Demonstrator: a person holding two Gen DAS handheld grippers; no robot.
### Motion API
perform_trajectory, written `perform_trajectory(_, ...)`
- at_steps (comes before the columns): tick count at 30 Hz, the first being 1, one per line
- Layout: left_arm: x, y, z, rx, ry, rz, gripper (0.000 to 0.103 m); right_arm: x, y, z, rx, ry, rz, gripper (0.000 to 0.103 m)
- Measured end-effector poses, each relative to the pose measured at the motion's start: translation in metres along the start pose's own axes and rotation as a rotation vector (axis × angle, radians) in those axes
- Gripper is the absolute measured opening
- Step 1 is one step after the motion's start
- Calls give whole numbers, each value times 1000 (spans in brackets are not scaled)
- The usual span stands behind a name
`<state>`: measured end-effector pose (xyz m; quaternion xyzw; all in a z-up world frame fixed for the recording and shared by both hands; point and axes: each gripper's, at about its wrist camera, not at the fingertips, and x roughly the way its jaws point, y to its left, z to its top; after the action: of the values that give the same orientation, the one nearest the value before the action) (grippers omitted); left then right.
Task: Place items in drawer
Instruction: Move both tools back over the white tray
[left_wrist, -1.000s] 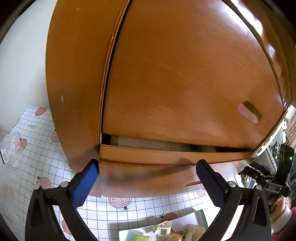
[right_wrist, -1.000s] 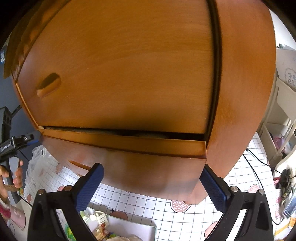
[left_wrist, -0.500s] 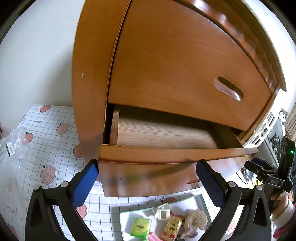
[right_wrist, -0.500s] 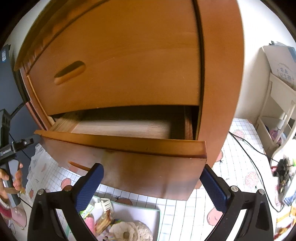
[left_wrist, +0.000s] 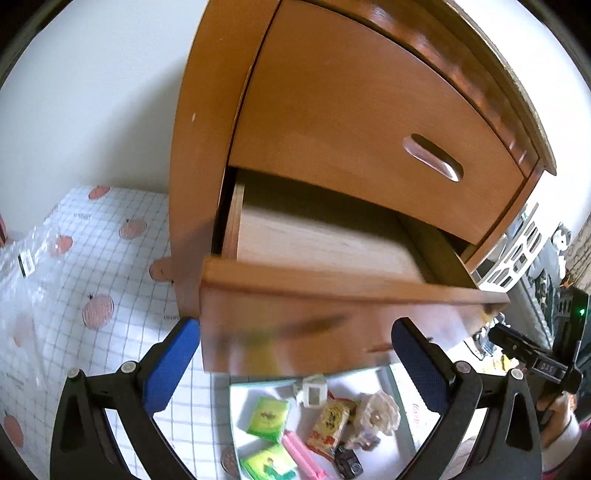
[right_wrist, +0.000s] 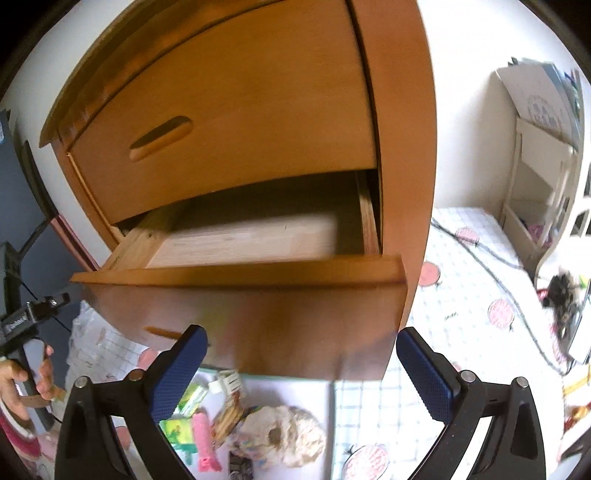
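Wooden drawer stands pulled out and bare, ready to take the snack packets waiting on the tray just below its front, while left gripper and right gripper hover with jaws apart, holding nothing.

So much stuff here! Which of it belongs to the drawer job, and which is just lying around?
Part of the job:
- open lower drawer
- white tray of items below it: green packets, pink clip, yellow snack packet, cream lumpy item
- left hand-held gripper and right hand-held gripper, both open and empty

Just lying about:
- clear plastic bag
- black cable
- white shelf
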<state>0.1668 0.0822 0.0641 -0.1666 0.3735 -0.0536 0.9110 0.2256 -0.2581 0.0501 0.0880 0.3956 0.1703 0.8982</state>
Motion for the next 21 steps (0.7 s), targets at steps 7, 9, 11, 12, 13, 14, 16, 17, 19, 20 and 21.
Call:
perform_trajectory(7, -14, -16, -35, 15, -2, 36, 103, -23, 2, -24, 66, -1, 0, 103)
perform_trajectory(9, -17, -18, -41, 7, 4, 41, 103, -31, 6, -30, 72, -3, -14, 103)
perform_trajectory(11, -20, -19, -48, 1, 9, 49, 103, -43, 9, -36, 76, -15, -27, 103)
perform_trajectory(12, -22, -20, -52, 1, 9, 56, 103, -48, 11, -37, 77, -26, -34, 103)
perform_trajectory(13, -23, -21, -56, 2, 9, 61, 103, -53, 13, -39, 79, -42, -41, 103)
perform_trajectory(14, -24, -22, -58, 4, 11, 66, 103, -60, 16, -40, 78, -64, -47, 103)
perform_trajectory(16, -24, -25, -65, 11, 22, 84, 103, -71, 20, -42, 69, -98, -50, 103)
perform_trajectory(17, -24, -27, -68, 15, 30, 89, 103, -76, 25, -44, 60, -113, -62, 103)
perform_trajectory(19, -20, -29, -71, 25, 55, 106, 103, -79, 33, -47, 48, -123, -103, 103)
perform_trajectory(20, -16, -30, -75, 32, 68, 115, 103, -79, 38, -50, 34, -119, -122, 103)
perform_trajectory(21, -13, -31, -78, 36, 75, 119, 103, -78, 41, -51, 26, -111, -122, 103)
